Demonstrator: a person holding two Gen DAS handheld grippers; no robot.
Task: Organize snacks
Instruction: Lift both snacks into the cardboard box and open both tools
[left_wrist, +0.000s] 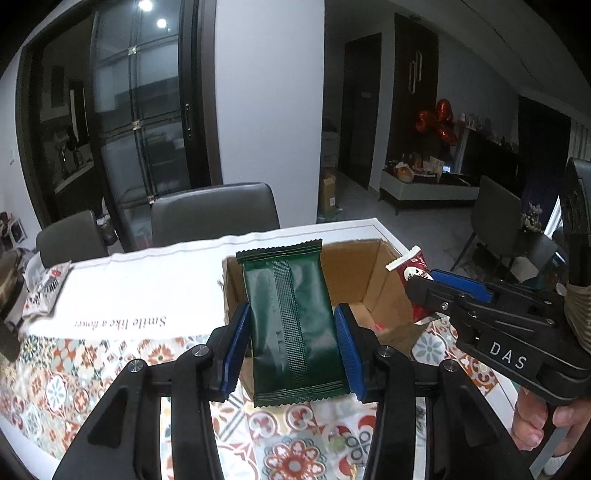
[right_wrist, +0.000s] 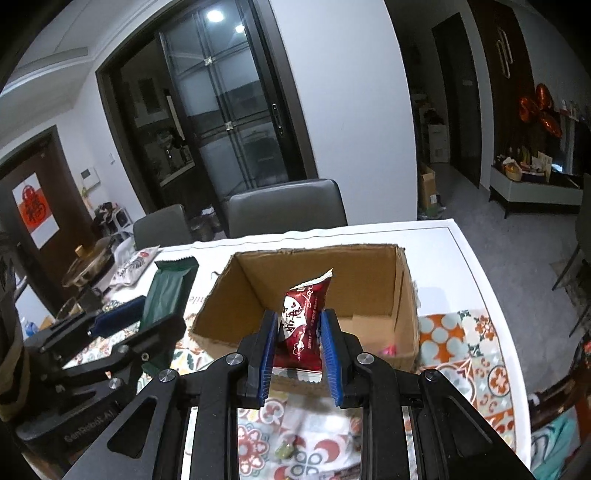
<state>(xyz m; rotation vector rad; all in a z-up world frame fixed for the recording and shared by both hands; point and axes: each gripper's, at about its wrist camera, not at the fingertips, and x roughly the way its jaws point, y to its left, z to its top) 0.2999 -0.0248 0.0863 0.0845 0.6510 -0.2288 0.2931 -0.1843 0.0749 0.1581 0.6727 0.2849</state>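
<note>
Light: dim room, two round white ceiling lamps glaring far above the fingers.
Edges: fisheye-bent, black corners.
Focus: mostly sharp.

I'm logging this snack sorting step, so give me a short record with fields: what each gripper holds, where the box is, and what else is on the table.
left gripper: jaws shut on green snack packet
right gripper: jaws shut on red snack packet
cardboard box: open, on the table, just beyond both grippers
box contents: mostly hidden; something small and pink in one corner
table: white, with patterned cloth
other: white printed packet at far left
</note>
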